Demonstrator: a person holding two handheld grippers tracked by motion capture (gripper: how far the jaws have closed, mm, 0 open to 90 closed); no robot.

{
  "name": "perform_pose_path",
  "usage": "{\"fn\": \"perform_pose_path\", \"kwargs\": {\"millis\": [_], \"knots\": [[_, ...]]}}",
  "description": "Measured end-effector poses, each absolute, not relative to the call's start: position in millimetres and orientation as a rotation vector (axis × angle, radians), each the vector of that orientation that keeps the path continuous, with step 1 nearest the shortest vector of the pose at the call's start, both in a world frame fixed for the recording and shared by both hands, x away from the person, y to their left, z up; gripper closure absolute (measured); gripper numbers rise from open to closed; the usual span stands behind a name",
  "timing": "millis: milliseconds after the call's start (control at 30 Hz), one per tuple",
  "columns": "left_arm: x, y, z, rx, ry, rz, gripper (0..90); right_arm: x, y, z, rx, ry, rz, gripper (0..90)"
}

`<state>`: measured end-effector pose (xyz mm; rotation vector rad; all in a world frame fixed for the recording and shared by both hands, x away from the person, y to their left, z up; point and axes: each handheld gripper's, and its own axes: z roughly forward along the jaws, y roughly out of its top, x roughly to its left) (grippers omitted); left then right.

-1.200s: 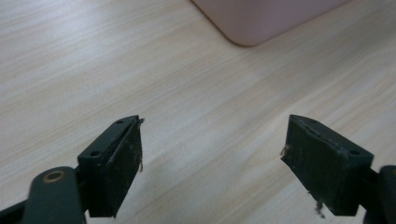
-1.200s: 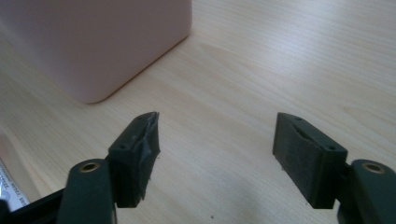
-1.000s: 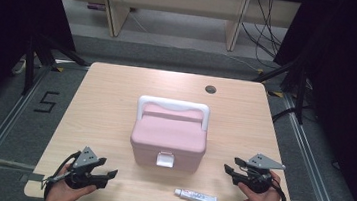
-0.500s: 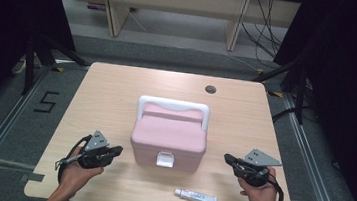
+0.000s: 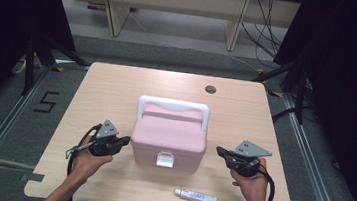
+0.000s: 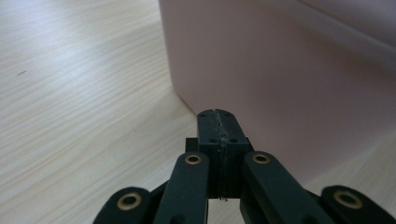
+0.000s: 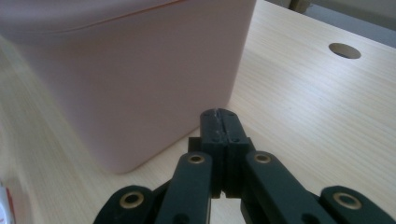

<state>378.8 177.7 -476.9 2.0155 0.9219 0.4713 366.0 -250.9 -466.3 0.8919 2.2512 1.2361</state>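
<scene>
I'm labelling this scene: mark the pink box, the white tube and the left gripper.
pink box (image 5: 168,138), high view, middle of its lid.
white tube (image 5: 196,197), high view, middle of its body.
left gripper (image 6: 218,116), left gripper view, tips of its closed jaws.

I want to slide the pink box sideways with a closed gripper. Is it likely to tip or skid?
The pink box looks squat and broad-based, so a low push would probably slide it rather than tip it. Its walls look like smooth plastic on a smooth wooden table, so it may skid easily. It is probably light, unless full; its latch appears shut.
</scene>
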Motion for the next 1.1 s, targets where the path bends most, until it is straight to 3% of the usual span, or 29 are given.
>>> {"fn": "perform_pose_path", "kwargs": {"millis": [533,1100], "knots": [[386,167,-480,2.016,0.897,0.462,89.7,378,-222,-469,0.838,2.329,1.266,90.0],[380,151,-478,2.049,0.865,0.471,89.8,371,-236,-469,0.874,2.304,1.255,90.0]]}}
